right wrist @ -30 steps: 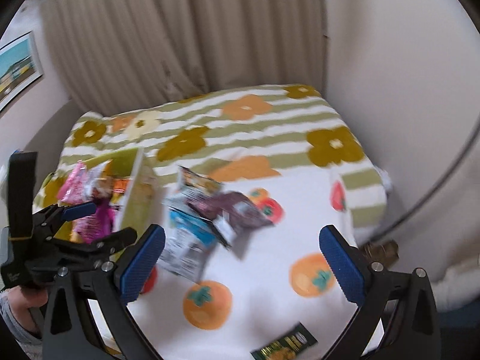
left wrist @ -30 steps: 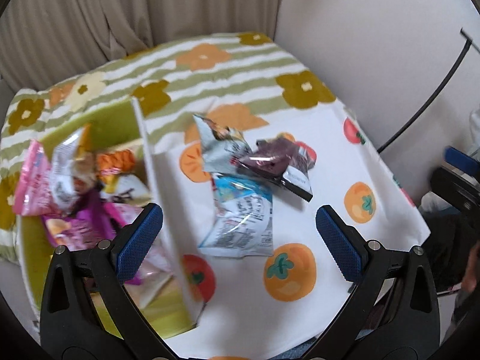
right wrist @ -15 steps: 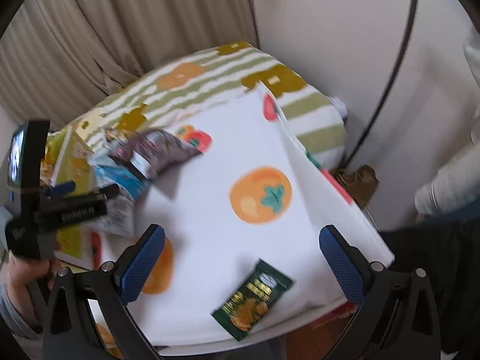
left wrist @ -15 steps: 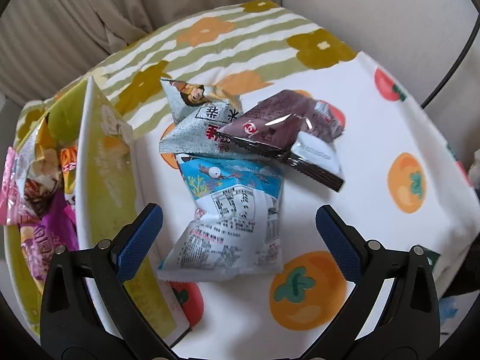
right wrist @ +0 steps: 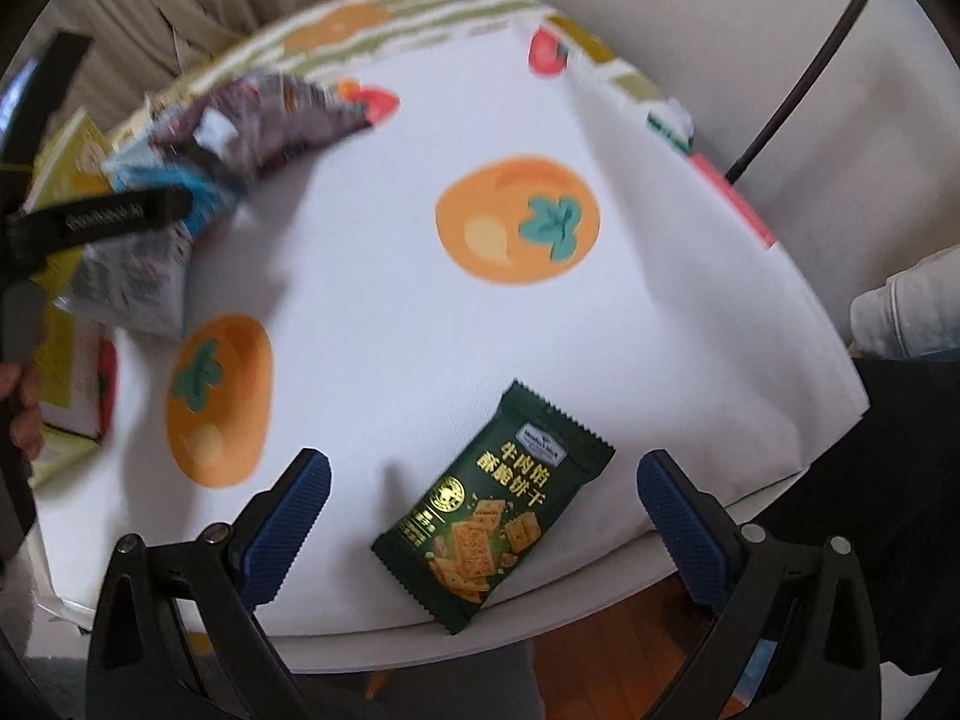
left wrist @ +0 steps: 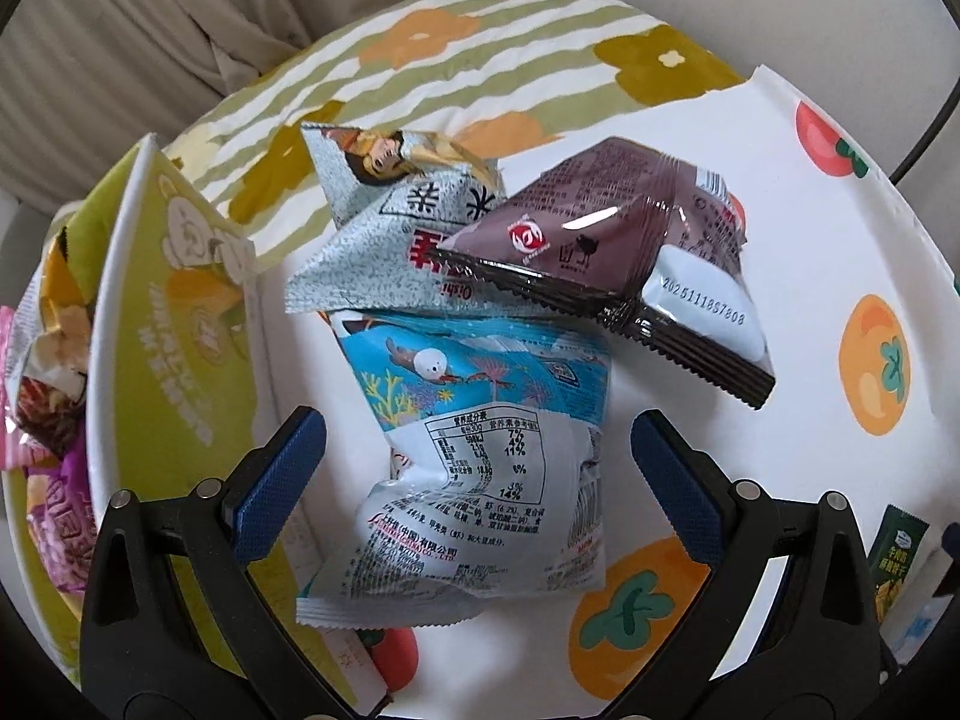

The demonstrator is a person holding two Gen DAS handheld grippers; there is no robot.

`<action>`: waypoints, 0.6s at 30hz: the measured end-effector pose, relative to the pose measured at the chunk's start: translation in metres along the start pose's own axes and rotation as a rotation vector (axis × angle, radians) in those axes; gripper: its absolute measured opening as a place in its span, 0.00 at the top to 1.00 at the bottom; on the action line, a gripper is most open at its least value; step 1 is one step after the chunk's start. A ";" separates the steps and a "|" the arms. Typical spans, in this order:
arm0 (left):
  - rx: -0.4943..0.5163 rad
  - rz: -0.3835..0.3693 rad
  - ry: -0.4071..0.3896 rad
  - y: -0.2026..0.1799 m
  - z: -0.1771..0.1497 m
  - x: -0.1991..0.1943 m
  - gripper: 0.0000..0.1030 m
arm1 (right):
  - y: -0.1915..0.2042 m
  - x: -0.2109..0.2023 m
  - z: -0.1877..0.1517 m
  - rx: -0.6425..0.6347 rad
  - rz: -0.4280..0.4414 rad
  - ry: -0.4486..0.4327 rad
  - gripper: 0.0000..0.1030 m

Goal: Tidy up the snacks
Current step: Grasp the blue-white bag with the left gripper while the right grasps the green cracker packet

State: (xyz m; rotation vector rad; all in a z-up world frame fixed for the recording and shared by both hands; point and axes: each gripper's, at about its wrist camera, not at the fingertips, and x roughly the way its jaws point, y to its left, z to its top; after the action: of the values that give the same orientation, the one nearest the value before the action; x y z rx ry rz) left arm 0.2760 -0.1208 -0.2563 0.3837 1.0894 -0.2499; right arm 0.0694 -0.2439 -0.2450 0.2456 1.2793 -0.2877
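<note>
While both claws hang over the cloth-covered surface (right wrist: 420,312), neither grips anything. The left claw (left wrist: 480,480) stands wide apart; its blue-padded fingers (left wrist: 279,483) flank the lower half of a blue-and-white snack packet (left wrist: 474,480), which lies flat between them, from the 9 o'clock and 3 o'clock sides. Whether the pads touch the packet cannot be told.

At 12 o'clock from the left claw, a grey speckled packet (left wrist: 384,222) overlaps the top edge of the blue-and-white packet. A dark maroon packet (left wrist: 606,252) rests on both, extending toward 2 o'clock. A yellow-green box (left wrist: 174,348) stands at 9 o'clock, just beside the blue-and-white packet, with more snack packets (left wrist: 48,360) inside it.

The right claw (right wrist: 483,516) is also spread wide. A dark green cracker packet (right wrist: 498,510) lies flat between its fingers (right wrist: 288,516), near the front edge of the surface, tilted so that its top points toward 1 o'clock. A clear gap separates the packet from each pad.

In the right wrist view, the pile of three packets appears blurred at 10 o'clock, well apart from the green cracker packet, with one finger of the left claw crossing in front of it. In the left wrist view, the green cracker packet shows at the 4 o'clock margin.
</note>
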 end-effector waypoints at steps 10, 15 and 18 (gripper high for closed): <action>0.003 -0.007 0.036 0.000 -0.004 0.015 0.09 | -0.009 0.027 -0.006 0.026 0.053 0.134 0.21; -0.002 -0.024 0.057 0.001 -0.008 0.024 0.23 | -0.009 0.028 -0.002 0.011 0.066 0.097 0.27; -0.008 -0.033 0.051 0.002 -0.009 0.023 0.25 | -0.006 0.027 -0.001 -0.019 0.083 0.070 0.30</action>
State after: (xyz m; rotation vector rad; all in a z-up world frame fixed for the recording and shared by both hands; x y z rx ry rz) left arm 0.2799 -0.1152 -0.2807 0.3667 1.1468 -0.2663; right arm 0.0729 -0.2510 -0.2711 0.2942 1.3366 -0.1974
